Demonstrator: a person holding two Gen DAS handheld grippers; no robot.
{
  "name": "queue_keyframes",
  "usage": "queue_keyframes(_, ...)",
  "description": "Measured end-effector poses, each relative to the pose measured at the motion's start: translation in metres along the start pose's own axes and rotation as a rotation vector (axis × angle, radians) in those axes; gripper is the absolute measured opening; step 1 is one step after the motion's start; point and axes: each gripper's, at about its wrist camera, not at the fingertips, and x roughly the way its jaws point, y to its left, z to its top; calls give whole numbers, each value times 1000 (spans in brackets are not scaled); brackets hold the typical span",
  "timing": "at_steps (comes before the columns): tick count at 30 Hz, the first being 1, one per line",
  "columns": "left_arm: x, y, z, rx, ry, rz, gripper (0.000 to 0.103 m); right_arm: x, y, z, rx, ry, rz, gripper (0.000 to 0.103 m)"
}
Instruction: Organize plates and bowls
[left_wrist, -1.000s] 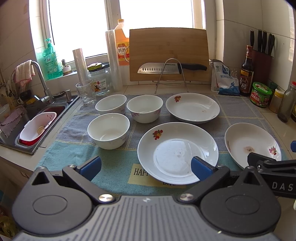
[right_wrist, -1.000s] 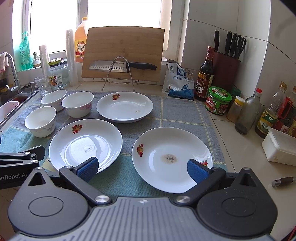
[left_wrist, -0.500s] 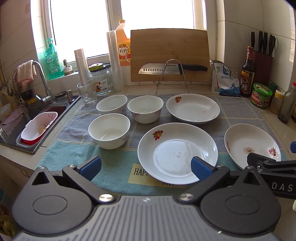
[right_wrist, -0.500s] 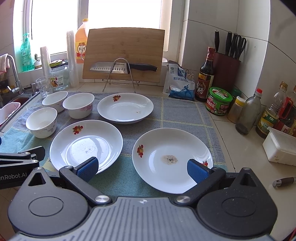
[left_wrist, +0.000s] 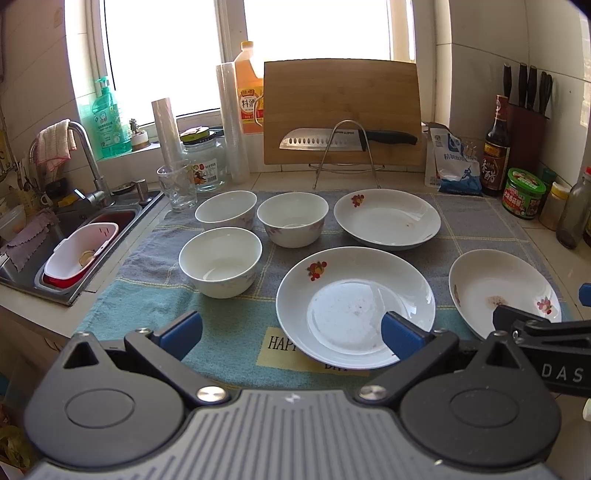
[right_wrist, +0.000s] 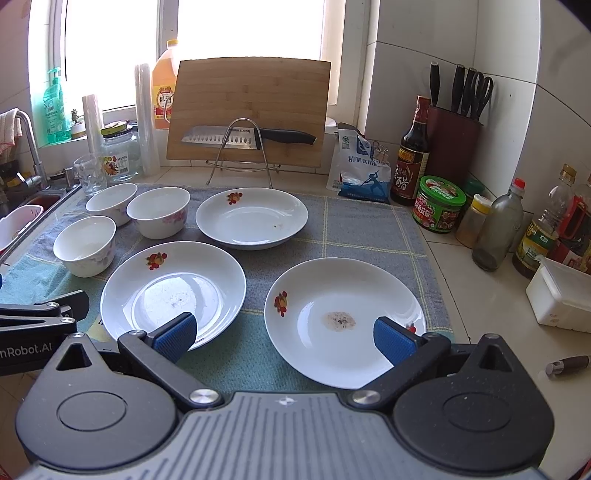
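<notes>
Three white bowls stand on the cloth at the left: a near one (left_wrist: 221, 260) and two behind it (left_wrist: 226, 209) (left_wrist: 292, 218). Three white flowered plates lie to the right: a far one (left_wrist: 387, 218), a middle one (left_wrist: 354, 306) and a right one (left_wrist: 498, 291). In the right wrist view the plates show as far (right_wrist: 252, 217), middle (right_wrist: 173, 291) and right (right_wrist: 343, 317). My left gripper (left_wrist: 291, 332) is open and empty above the cloth's front edge. My right gripper (right_wrist: 284, 338) is open and empty, near the right plate's front rim.
A sink (left_wrist: 70, 240) with a red-white basket lies left. A glass (left_wrist: 177, 186), jar and rolls stand behind the bowls. A cutting board with a knife (left_wrist: 343, 140) leans at the back. Bottles and jars (right_wrist: 439, 208) and a white box (right_wrist: 561, 295) crowd the right counter.
Both grippers have drifted slightly; the views have shifted a little. Nothing on the counter has moved and both stay open.
</notes>
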Motion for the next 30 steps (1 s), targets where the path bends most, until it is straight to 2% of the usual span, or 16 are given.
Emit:
queue_keyframes(23, -5, -6, 2, -1, -2, 12, 102, -1, -1, 1, 0, -8, 6, 103)
queue_keyframes(30, -12, -15, -1, -3, -9, 18, 102, -6, -12, -1, -1, -20, 22, 103)
